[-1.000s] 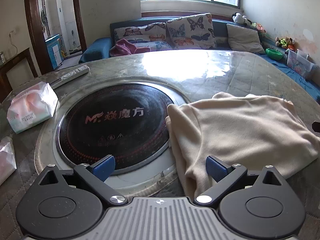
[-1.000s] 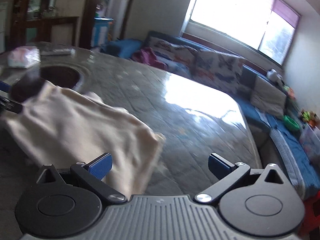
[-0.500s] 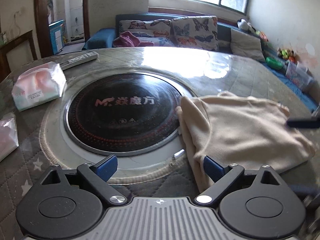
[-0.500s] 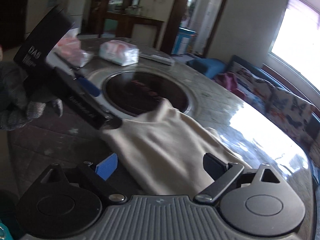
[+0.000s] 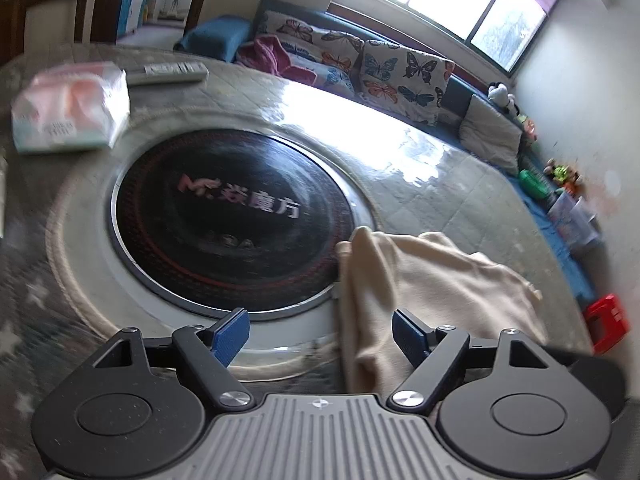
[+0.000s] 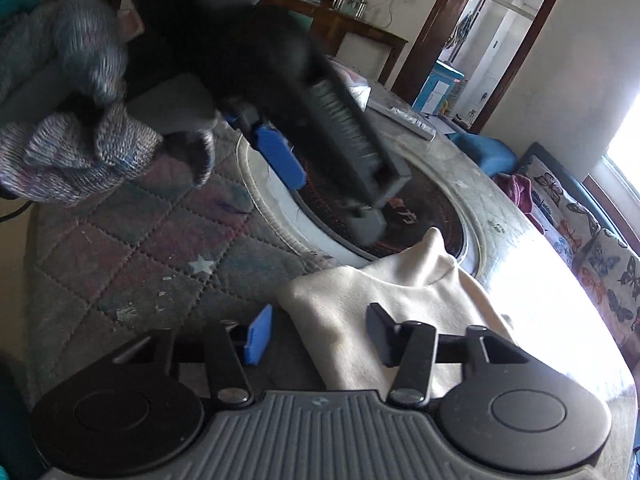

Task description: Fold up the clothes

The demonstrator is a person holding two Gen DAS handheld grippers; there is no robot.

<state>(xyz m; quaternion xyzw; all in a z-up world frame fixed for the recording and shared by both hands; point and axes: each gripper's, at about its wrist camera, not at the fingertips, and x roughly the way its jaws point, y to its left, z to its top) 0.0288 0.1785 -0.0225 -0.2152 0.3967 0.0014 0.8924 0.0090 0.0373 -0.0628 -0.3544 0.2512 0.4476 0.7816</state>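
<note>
Left wrist view is motion-blurred along the left edge; the tissue pack (image 5: 70, 110) and remote (image 5: 168, 72) are soft-edged, and print on the pack cannot be read. The cream garment (image 5: 420, 292), a soft matte knit, lies bunched on the quilted table cover (image 5: 452, 196), one rumpled edge lapping over the rim of the round black glass hob (image 5: 232, 216) sunk into the table; its near end is cut off behind the gripper body. Left gripper (image 5: 320, 334): jaws fairly wide and closing, a fold of the garment lying between them nearer the right pad, neither pad pressing it. Right gripper (image 6: 316, 334): jaws narrower and closing, garment corner between them; contact with the dark right finger cannot be judged, and the blue left pad (image 6: 258, 334) stands clear of the cloth. In the right wrist view the left gripper (image 6: 320, 160) appears from outside, blurred, held by a hand in a grey knitted glove (image 6: 80, 136) that hides much of the table's far side. Table cover is diamond-stitched, worn, with star print (image 6: 202, 266).
</note>
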